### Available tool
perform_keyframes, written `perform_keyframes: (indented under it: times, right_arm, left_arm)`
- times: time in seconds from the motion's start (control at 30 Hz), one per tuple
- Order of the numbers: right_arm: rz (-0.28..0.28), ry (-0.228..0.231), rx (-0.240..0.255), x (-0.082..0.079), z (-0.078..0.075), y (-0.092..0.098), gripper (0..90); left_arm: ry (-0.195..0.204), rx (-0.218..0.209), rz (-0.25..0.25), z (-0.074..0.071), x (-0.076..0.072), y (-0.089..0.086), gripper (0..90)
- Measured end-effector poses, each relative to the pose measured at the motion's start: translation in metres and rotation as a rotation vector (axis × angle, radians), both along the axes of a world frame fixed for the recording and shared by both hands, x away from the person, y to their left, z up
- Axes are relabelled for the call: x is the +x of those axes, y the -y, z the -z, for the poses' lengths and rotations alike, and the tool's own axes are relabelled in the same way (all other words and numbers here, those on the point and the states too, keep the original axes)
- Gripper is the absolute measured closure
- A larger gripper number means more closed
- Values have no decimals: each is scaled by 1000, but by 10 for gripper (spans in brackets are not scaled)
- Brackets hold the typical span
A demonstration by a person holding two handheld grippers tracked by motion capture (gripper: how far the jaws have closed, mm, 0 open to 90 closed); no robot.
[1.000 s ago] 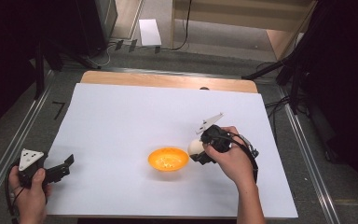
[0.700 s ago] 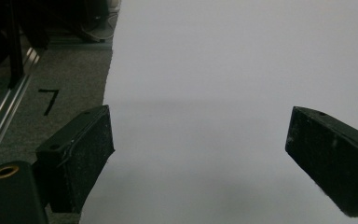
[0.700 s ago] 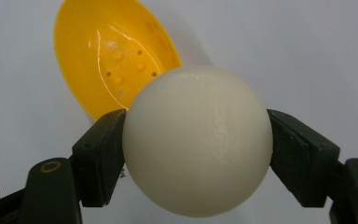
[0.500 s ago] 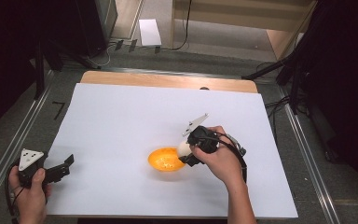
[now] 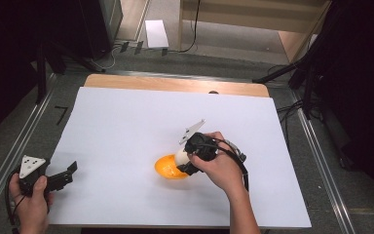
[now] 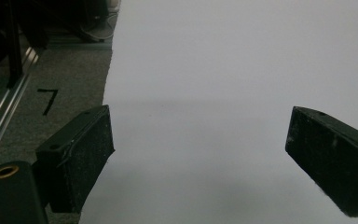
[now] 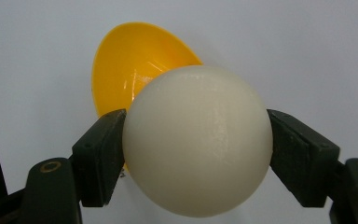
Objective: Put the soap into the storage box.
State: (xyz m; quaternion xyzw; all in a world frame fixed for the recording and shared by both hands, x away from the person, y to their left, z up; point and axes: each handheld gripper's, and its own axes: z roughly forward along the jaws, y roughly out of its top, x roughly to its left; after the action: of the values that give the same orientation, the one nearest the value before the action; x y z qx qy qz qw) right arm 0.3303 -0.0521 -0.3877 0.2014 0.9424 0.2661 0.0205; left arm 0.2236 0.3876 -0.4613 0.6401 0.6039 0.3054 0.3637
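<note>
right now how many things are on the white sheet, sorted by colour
orange: 1, the bowl
cream white: 1, the ball, held in the right claw over the bowl
total: 2

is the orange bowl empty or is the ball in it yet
Empty: the orange bowl shows a bare inside, and the white ball sits clamped in the right hand-held gripper.
</note>
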Motion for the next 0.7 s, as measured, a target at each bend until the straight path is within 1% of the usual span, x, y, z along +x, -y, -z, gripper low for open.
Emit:
perform_keyframes:
  times: [0.13,0.2,0.27,0.33,0.37,0.53,0.67,0.7]
  right_arm:
    - [-11,2,-3,0,1,-4,250]
    - [-7,-1,-4,-1,1,-5,250]
    - [-23,0,-5,-1,2,-9,249]
    - [-20,-2,-7,-2,3,-10,250]
    - [-28,0,-9,-2,4,-12,250]
    - [-29,-8,-17,-3,6,-14,250]
    - [-36,-4,-19,-3,9,-15,249]
    - [-30,-11,-25,-4,10,-16,249]
  left_arm:
    - [-1,0,0,0,0,0,81]
    - [-1,-1,0,0,0,0,81]
    - [-1,0,0,0,0,0,81]
    - [-1,-1,0,0,0,0,81]
    - [-1,-1,0,0,0,0,81]
    - [-1,-1,0,0,0,0,81]
    - [0,-1,0,0,0,0,81]
    - [0,0,0,0,0,0,81]
